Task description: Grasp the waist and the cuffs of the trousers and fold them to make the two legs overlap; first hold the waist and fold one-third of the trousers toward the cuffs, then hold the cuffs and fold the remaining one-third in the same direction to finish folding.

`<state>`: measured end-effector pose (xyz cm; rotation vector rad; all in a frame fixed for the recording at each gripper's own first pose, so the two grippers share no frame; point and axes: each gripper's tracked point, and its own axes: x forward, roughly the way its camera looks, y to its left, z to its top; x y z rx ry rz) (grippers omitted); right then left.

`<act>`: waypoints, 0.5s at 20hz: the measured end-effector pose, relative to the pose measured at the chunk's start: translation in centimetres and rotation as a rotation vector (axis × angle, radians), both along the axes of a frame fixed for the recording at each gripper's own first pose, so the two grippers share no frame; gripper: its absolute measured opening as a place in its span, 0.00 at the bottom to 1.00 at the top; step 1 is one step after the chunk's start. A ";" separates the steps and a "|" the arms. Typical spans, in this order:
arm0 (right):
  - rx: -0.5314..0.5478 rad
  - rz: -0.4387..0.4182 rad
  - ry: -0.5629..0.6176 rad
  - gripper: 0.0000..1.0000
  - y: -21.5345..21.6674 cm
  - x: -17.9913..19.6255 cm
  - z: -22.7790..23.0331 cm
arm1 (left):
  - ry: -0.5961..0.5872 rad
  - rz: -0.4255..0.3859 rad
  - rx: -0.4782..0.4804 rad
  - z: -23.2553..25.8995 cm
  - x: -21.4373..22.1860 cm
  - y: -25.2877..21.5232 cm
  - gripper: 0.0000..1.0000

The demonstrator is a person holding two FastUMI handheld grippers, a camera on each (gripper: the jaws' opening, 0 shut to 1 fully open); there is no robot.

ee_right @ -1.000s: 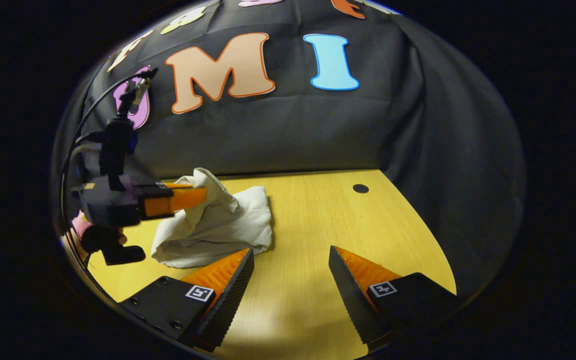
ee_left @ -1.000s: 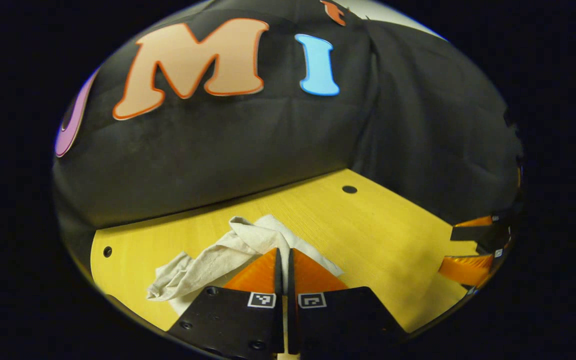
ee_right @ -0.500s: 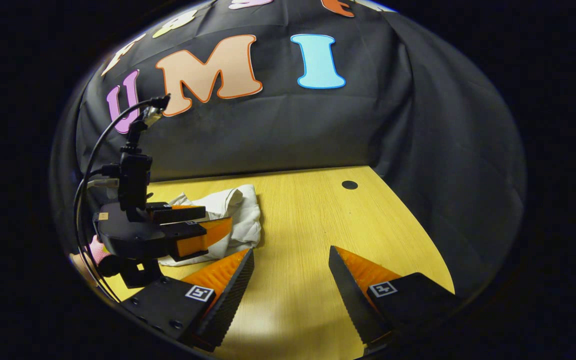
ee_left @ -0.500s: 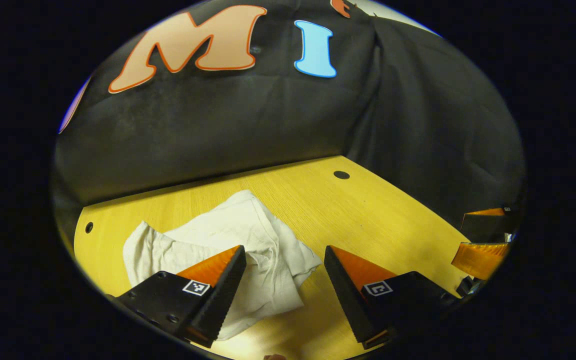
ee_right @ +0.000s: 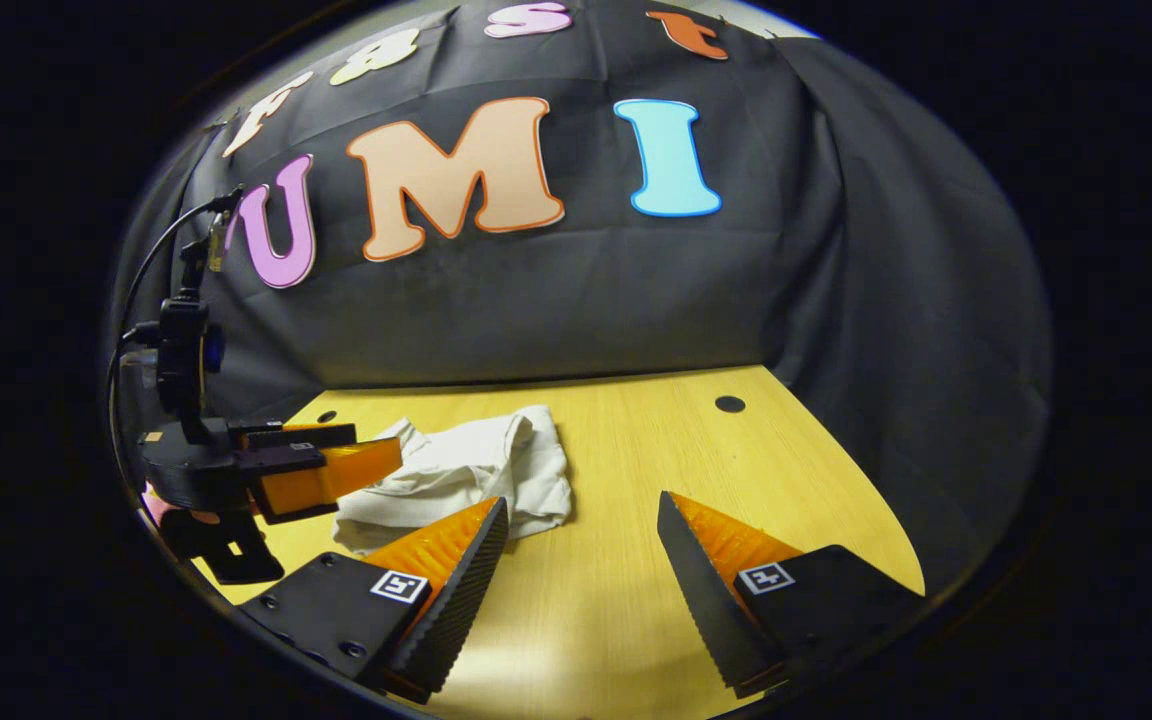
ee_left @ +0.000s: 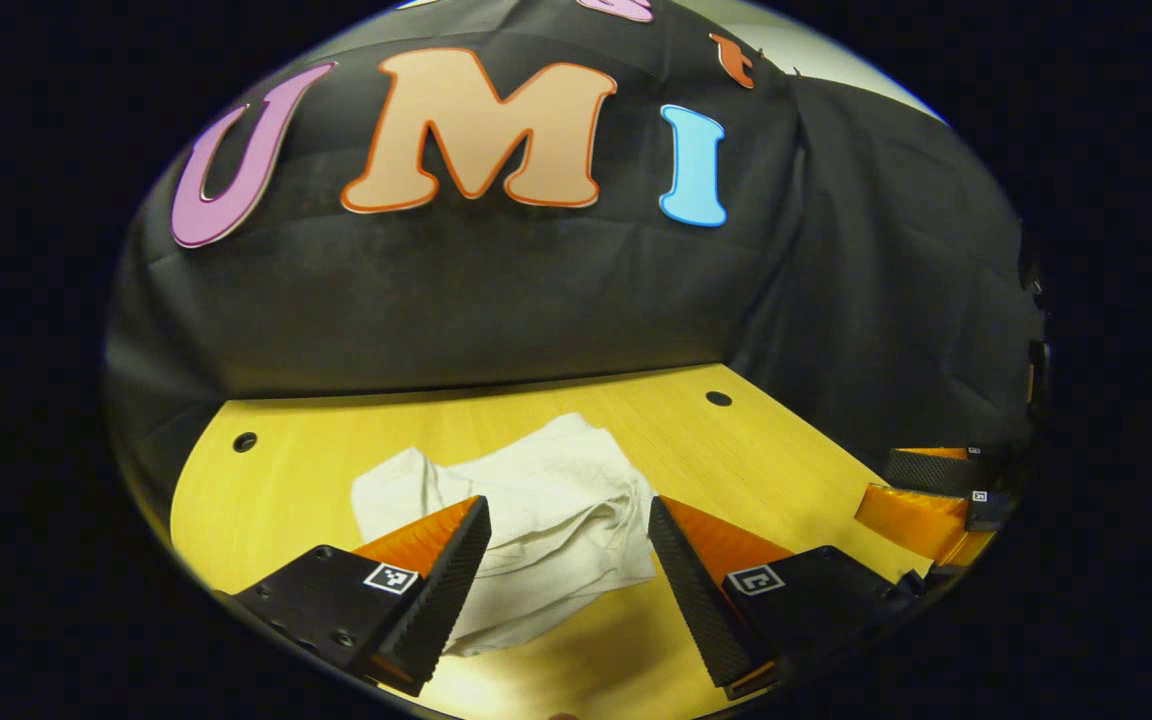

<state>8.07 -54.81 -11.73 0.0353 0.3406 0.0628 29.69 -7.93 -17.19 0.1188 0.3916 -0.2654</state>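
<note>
Trousers (ee_left: 536, 520) lie bunched (a pale, creased heap) on the wooden table (ee_left: 786, 470), just ahead of our left gripper (ee_left: 568, 515), whose fingers stand wide apart and hold nothing. Our right gripper (ee_right: 581, 515) is likewise spread wide over bare tabletop, with the trousers (ee_right: 466, 480) to its left.

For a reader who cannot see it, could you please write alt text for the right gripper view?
Pale trousers lie in a rumpled bundle on a yellow wooden table. The right gripper hangs open in the foreground, empty, to the right of the bundle. The left gripper hovers at the bundle's left edge, before the black cloth wall.
</note>
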 end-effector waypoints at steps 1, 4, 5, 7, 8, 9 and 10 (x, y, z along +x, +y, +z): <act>0.006 0.006 -0.020 0.92 0.6 -0.1 0.6 | -0.013 0.015 0.005 0.8 -0.5 1.1 0.95; 0.026 0.022 -0.083 0.97 2.4 -1.0 2.4 | -0.034 0.058 -0.016 2.5 -2.3 4.0 0.96; 0.031 0.025 -0.099 0.97 2.8 -1.2 2.8 | -0.036 0.074 -0.027 2.9 -2.9 4.9 0.95; 0.033 0.018 -0.121 0.96 3.3 -1.6 3.5 | -0.031 0.098 -0.048 3.4 -4.2 6.2 0.95; 0.034 0.013 -0.129 0.96 3.5 -2.1 3.8 | -0.032 0.105 -0.059 3.7 -4.7 6.8 0.95; 0.033 0.006 -0.137 0.96 3.8 -2.8 4.2 | -0.026 0.108 -0.072 3.7 -4.9 7.1 0.95; 0.031 -0.003 -0.142 0.96 3.9 -3.3 4.5 | -0.019 0.107 -0.084 3.7 -5.4 7.3 0.95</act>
